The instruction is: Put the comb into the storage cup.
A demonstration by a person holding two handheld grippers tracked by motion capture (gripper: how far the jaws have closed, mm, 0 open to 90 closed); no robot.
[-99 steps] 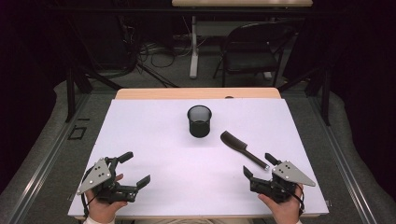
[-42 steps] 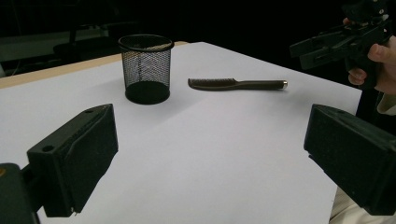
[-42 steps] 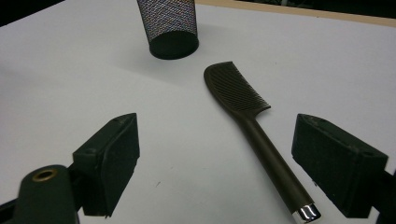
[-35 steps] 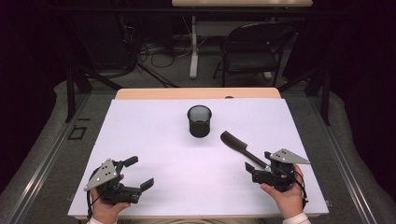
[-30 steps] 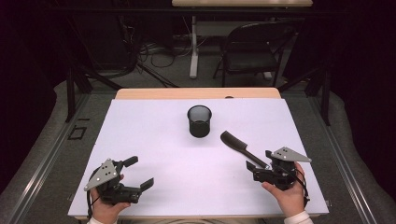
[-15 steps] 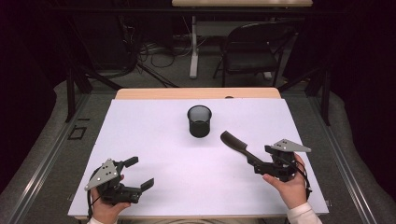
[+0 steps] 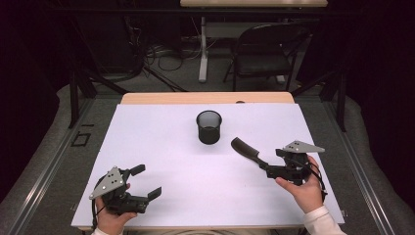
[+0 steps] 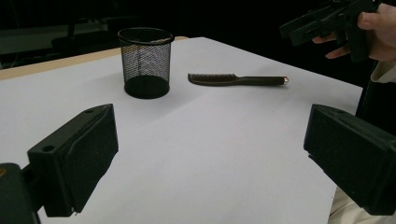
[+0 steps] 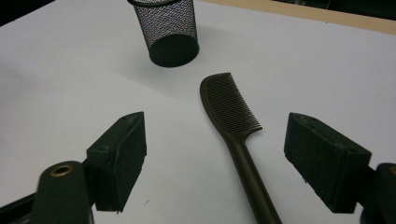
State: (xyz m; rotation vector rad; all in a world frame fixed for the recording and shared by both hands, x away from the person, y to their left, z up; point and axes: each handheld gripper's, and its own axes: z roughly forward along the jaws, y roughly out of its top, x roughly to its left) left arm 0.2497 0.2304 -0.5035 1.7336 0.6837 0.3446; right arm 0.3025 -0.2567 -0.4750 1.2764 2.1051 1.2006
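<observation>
Right tongs (image 9: pixel 215 154) apart and closing astride comb (image 9: pixel 233 116), left tongs (image 8: pixel 210 154) apart, mesh cup (image 7: pixel 209 127) empty

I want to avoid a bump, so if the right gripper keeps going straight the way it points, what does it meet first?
Probably the comb: its handle lies between the open jaws of the right gripper, with the mesh cup farther on.

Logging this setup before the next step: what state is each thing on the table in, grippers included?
Mesh cup: upright, empty, standing apart from the comb.
Comb: lying flat on the white table, handle toward the right gripper, not gripped.
Right gripper: open, jaws either side of the comb's handle and just been closing, pads not touching it.
Left gripper: open, nothing between its jaws.
</observation>
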